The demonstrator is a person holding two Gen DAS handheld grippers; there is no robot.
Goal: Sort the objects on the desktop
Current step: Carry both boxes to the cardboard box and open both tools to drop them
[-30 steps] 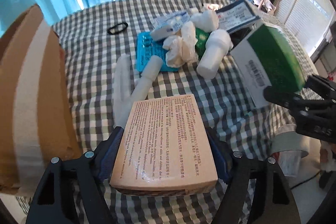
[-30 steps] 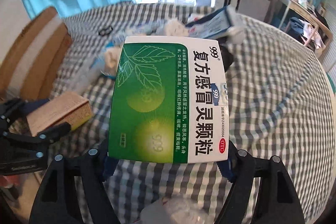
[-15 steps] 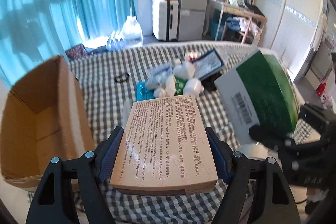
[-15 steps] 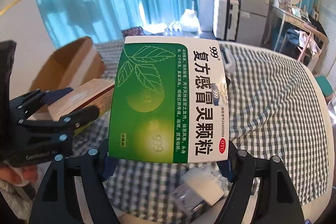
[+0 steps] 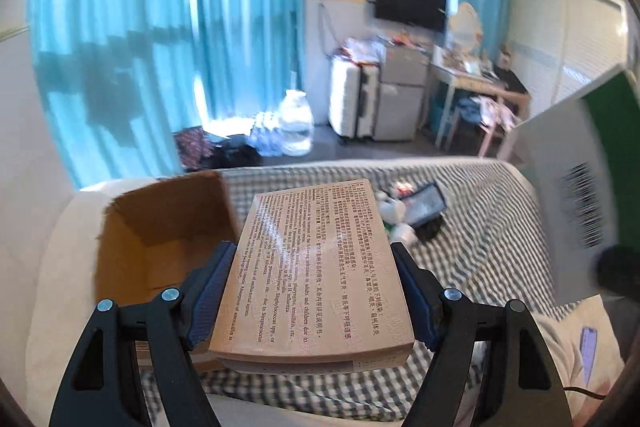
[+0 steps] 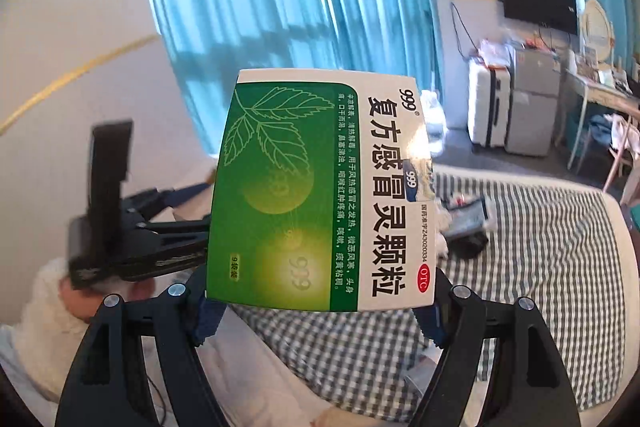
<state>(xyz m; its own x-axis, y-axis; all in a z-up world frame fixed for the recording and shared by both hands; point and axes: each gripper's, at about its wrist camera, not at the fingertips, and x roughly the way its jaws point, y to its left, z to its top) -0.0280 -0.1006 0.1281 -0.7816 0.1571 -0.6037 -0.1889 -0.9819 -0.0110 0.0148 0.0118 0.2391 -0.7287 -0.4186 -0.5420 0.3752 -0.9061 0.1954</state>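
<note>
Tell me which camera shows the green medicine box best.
The right wrist view: the green medicine box faces the camera whole, print readable, held in the right claw. The left wrist view catches only its blurred barcode side at the right edge.

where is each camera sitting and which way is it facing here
Left wrist: it sits on the left gripper, looking forward and down along its fingers past the tan box it clamps, toward the cardboard box, checked table and curtains; no body part shows.
Right wrist: it sits on the right gripper, looking forward over the green box it clamps; the left gripper and the person's hand show on the left.
Shared: the checked table, the pile of items, the curtains and the TV.
</note>
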